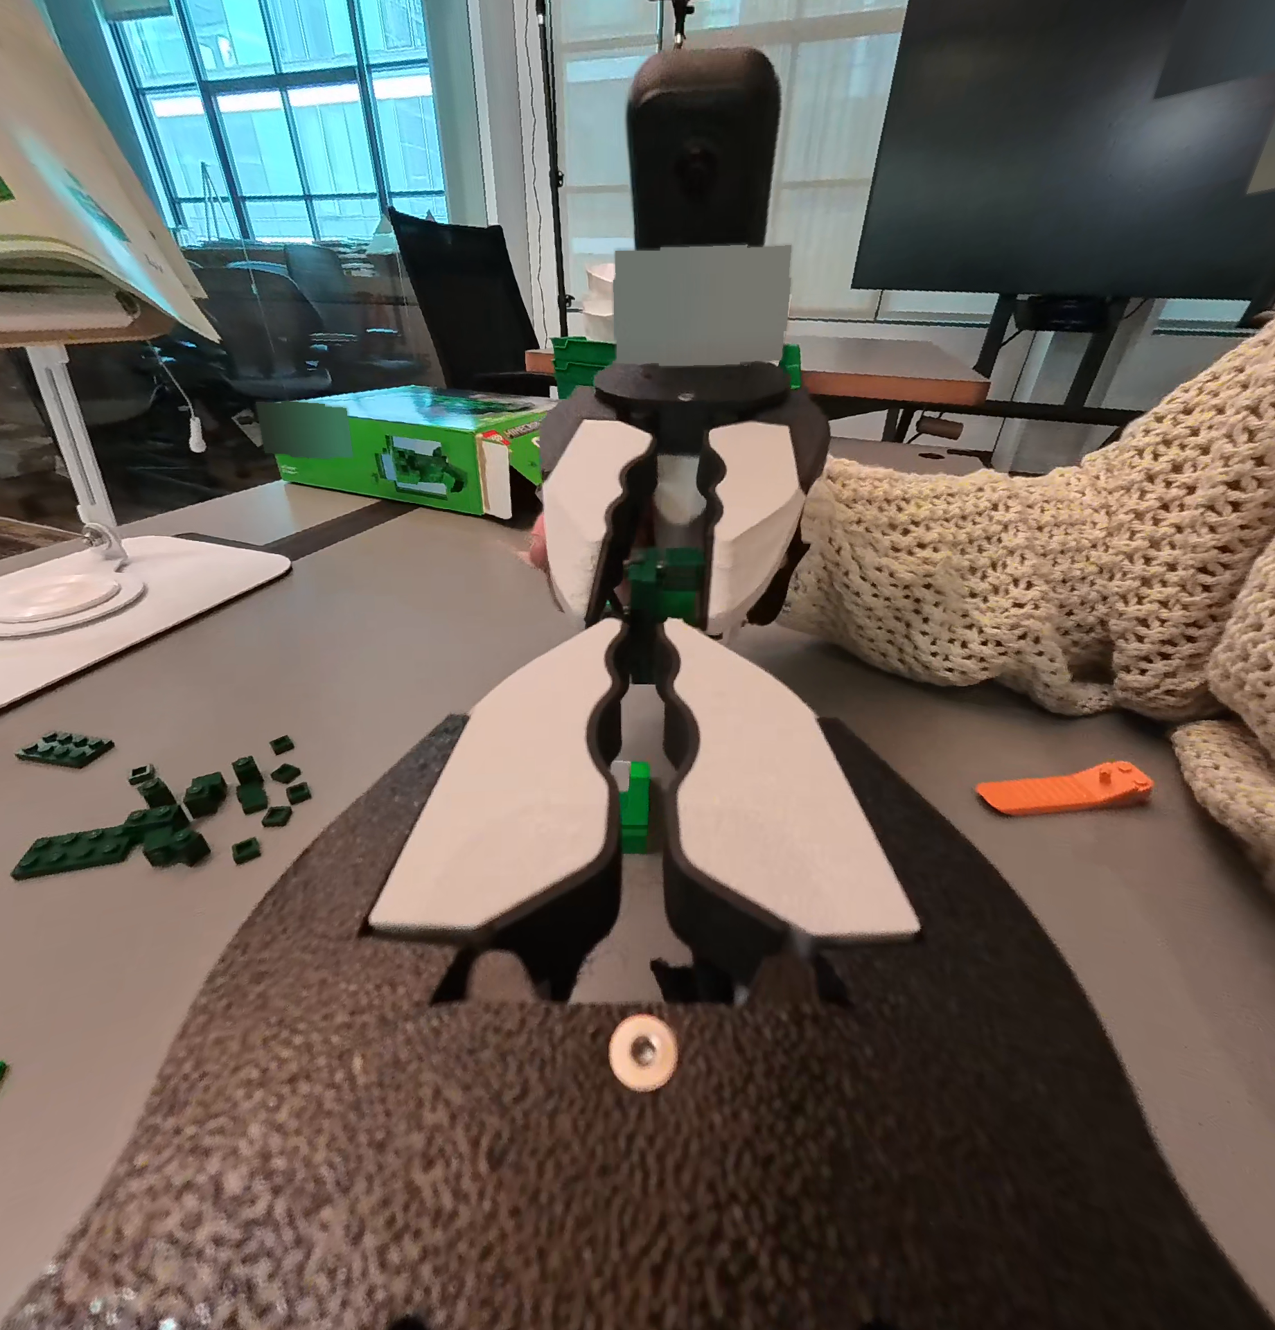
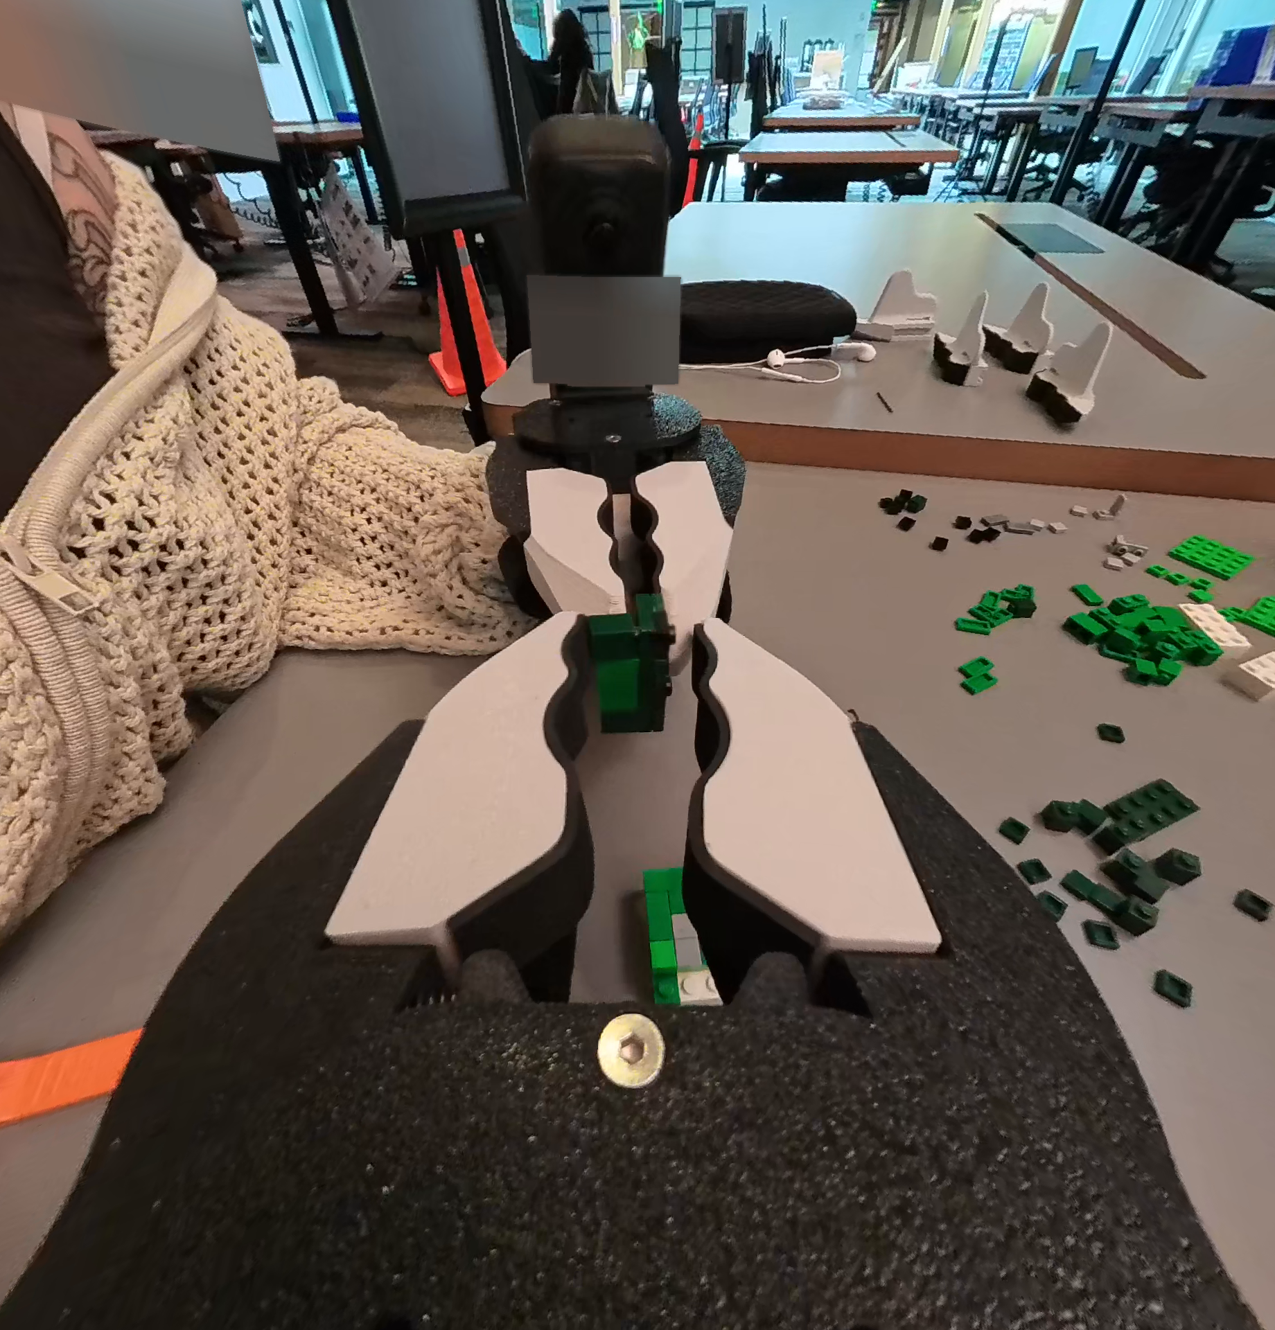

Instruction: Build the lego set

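bricks are the whole story here: the small green sub-assembly (image 2: pixel 631 673) hangs in the air between your two tools, above the grey table (image 1: pixel 404 648), and it is a light, rigid clump of hard plastic with smooth faces that i'd expect to slide under a skewed squeeze. your left gripper (image 1: pixel 638 651) has its fingers drawn close together on the dark lower end of that clump, as far as the left wrist view shows. your right gripper (image 2: pixel 638 651) has its fingers set noticeably apart in its own view, with the clump sitting against the left one; from the other camera it looks nipped between them, so i cannot tell whether the right side truly clamps it. the joints between studs are likely the weak point, so hold across flat opposite faces, not across a seam, and press straight along the stud axis. a second green and white build (image 2: pixel 674 935) rests on the table beneath the right tool. loose dark green pieces (image 1: pixel 159 806) lie off to one side, a bright green heap (image 2: pixel 1138 633) further out, and the orange brick separator (image 1: pixel 1066 792) waits nearby beside your knitted sleeve (image 1: pixel 1016 561)
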`<state>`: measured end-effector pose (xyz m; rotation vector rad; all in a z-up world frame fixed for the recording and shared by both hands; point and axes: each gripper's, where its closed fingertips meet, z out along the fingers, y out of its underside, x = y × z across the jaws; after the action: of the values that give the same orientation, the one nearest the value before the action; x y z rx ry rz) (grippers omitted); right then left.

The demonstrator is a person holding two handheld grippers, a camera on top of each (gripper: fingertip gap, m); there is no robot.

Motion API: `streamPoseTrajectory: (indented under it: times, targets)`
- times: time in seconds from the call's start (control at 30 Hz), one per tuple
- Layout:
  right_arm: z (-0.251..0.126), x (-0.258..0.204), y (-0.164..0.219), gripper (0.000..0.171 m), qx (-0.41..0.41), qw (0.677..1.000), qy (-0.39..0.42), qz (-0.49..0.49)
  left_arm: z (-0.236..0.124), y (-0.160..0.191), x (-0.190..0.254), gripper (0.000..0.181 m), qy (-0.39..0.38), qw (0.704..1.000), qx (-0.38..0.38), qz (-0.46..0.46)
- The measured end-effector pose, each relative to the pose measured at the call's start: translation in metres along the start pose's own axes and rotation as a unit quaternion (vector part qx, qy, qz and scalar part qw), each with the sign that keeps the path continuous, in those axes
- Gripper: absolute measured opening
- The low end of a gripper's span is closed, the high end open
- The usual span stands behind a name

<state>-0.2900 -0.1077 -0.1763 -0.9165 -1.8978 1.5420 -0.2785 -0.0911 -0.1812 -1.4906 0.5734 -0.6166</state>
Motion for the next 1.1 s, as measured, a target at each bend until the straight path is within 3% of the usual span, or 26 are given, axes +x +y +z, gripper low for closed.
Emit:
streamPoseTrajectory:
  times: [0.3,0.8,0.9,1.1]
  targets:
    - [-0.002,-0.001,0.003,0.020,0.011,1.000,0.017,-0.012,0.002,0.003,0.003,0.007,0.004,1.000,-0.004,0.011]
    - [-0.007,-0.018,0.000,0.019,0.011,0.999,-0.048,-0.008,0.002,0.002,0.020,0.007,0.051,0.997,0.013,0.056]
    - [-0.008,-0.022,-0.001,0.027,0.009,0.997,-0.070,0.012,0.002,0.001,0.021,0.006,0.053,0.996,0.013,0.064]
    - [-0.009,-0.021,0.000,0.025,0.015,0.998,-0.064,0.004,0.001,0.001,0.020,0.006,0.053,0.997,0.013,0.059]
